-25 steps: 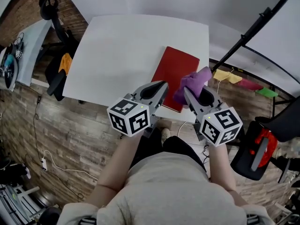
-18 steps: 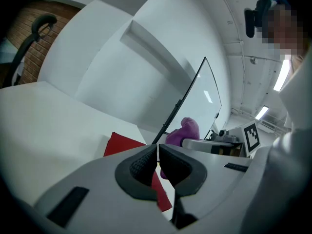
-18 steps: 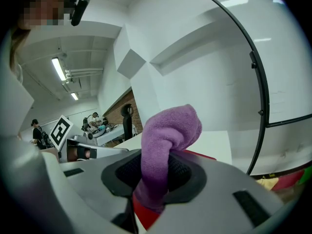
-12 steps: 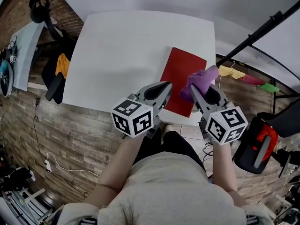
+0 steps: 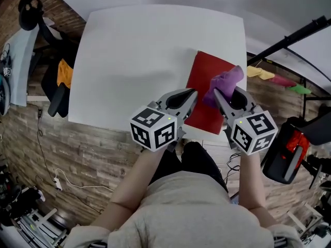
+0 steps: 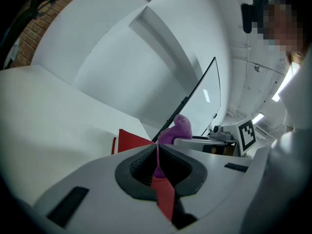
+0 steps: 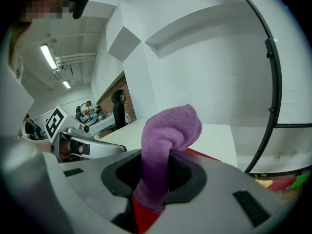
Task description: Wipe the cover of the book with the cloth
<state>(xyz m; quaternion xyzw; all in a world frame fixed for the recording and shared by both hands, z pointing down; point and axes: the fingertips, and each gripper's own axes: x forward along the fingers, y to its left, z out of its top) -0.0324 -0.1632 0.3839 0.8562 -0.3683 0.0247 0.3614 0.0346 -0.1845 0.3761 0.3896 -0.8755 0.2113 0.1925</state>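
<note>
Right gripper (image 7: 157,160) is clamped on a purple cloth (image 7: 165,135). The fabric bunches up between the jaws and flops over the top in a soft roll. It's terry-looking, light and limp, so it should fold and drag under any push. Holding it in a wad like this looks like the sensible grip.

Left gripper (image 6: 157,149) has its jaws pressed together with nothing between them, only a thin seam showing. From above it hovers at the near left side of the red book (image 5: 204,110).

The book lies flat near the right corner of the white table (image 5: 134,50), its near end close to the near edge. It's a plain red hardcover by the look of it, stiff and smooth. My guess is it will slide on that slick tabletop if wiped hard. The empty left gripper (image 5: 187,96) could pin down a corner, and the near left one is closest.

From above, the cloth (image 5: 223,82) sits over the right half of the cover, ahead of the right gripper (image 5: 220,94). Whether it is touching the cover or just above it, I can't tell from these angles.

The rest of the tabletop is bare and matte white. White walls rise behind it, and the floor below is wood-patterned. An office chair (image 5: 54,81) with something orange on it stands off the left edge, and a black pole (image 5: 289,37) slants past the right corner.
</note>
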